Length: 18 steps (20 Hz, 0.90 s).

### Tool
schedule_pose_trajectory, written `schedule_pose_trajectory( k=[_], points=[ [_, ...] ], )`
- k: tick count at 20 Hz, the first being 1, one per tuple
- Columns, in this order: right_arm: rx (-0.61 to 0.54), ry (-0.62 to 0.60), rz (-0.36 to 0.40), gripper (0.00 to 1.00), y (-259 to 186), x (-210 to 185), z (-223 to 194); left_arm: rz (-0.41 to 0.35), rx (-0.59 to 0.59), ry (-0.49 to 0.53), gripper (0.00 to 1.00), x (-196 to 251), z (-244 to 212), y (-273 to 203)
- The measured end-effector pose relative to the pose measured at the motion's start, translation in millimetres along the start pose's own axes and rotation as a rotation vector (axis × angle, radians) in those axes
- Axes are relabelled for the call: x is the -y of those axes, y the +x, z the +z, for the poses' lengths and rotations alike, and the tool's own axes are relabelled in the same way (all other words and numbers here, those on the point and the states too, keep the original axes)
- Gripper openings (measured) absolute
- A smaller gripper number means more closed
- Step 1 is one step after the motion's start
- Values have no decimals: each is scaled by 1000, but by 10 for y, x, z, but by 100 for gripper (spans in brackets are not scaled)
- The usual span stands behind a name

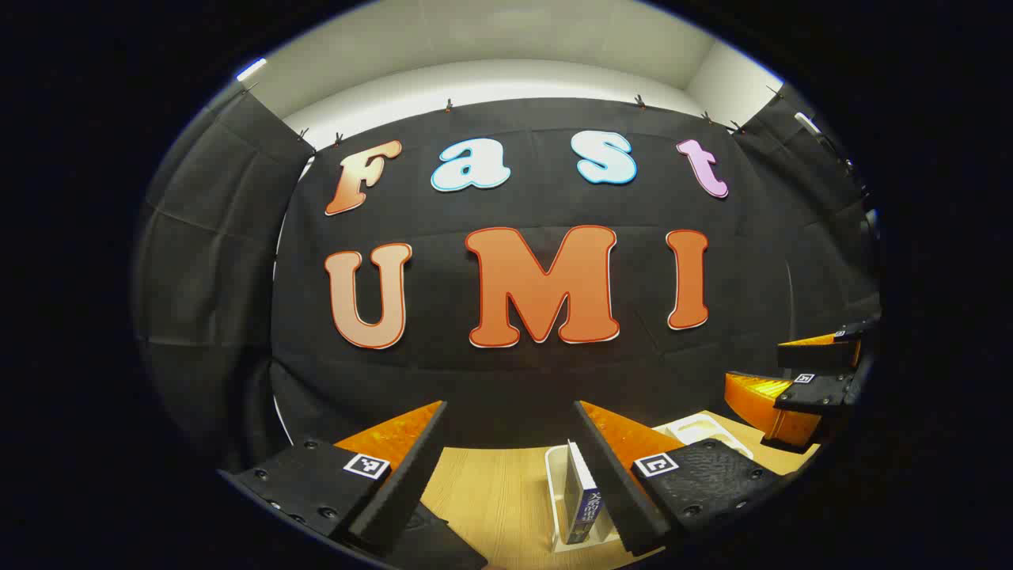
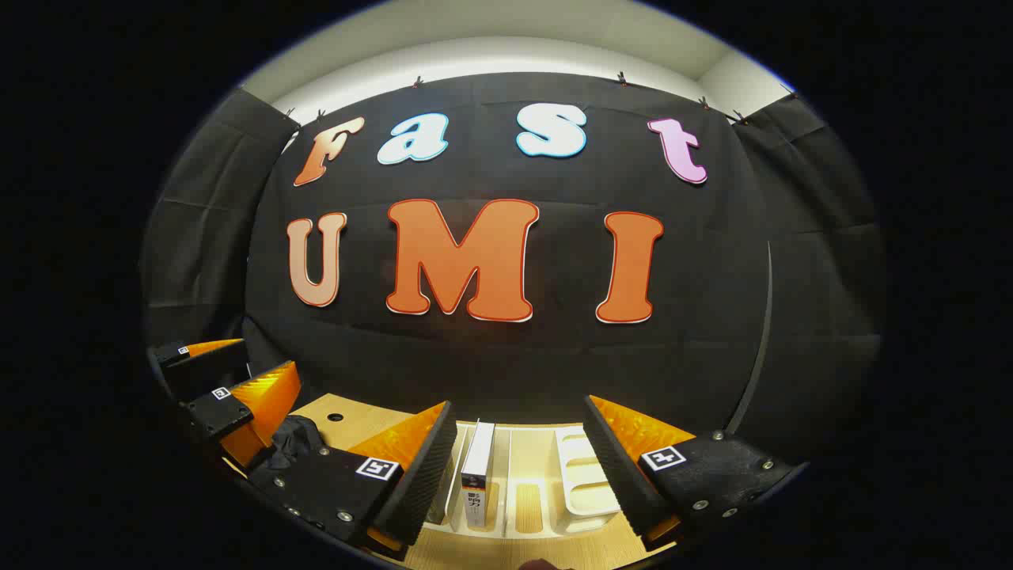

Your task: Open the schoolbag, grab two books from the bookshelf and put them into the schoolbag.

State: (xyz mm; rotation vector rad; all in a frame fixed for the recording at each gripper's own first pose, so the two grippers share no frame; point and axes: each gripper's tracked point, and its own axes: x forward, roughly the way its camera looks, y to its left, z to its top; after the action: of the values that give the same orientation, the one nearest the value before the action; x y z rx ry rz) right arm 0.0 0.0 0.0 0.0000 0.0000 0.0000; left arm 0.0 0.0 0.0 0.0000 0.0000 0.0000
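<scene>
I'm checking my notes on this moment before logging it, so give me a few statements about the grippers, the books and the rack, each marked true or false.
1. The right gripper is open. True: its fingers stand wide apart.
2. A book stands upright in the white book rack. True.
3. The left gripper is shut on a book. False: its fingers are apart and hold nothing; the blue-spined book stands in the rack beside one finger.
4. The rack sits on a wooden table. True.
5. The right gripper already holds a book clear of the rack. False: the book stands in its slot, between the open fingers in the right gripper view, with no finger pressing on it.
</scene>
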Motion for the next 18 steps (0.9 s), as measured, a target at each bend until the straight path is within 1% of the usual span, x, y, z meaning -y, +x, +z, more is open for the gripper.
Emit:
schedule_pose_trajectory(
  k=[1,9,10,11,18],
  points=[
    [1,2,-1,95,-2,14,-3,-2,2,-1,96,7,9,13],
    [0,-3,-9,95,6,55,-19,-5,-6,-6,96,39,-29,39],
    [-3,-3,-8,95,15,54,-22,-5,-7,-7,100,29,-29,45],
    [-5,-2,-8,95,21,50,-26,-6,-10,-7,96,45,-35,53],
    [-13,-6,-5,95,3,44,-60,-3,-22,-6,96,20,-84,37]
  ],
)
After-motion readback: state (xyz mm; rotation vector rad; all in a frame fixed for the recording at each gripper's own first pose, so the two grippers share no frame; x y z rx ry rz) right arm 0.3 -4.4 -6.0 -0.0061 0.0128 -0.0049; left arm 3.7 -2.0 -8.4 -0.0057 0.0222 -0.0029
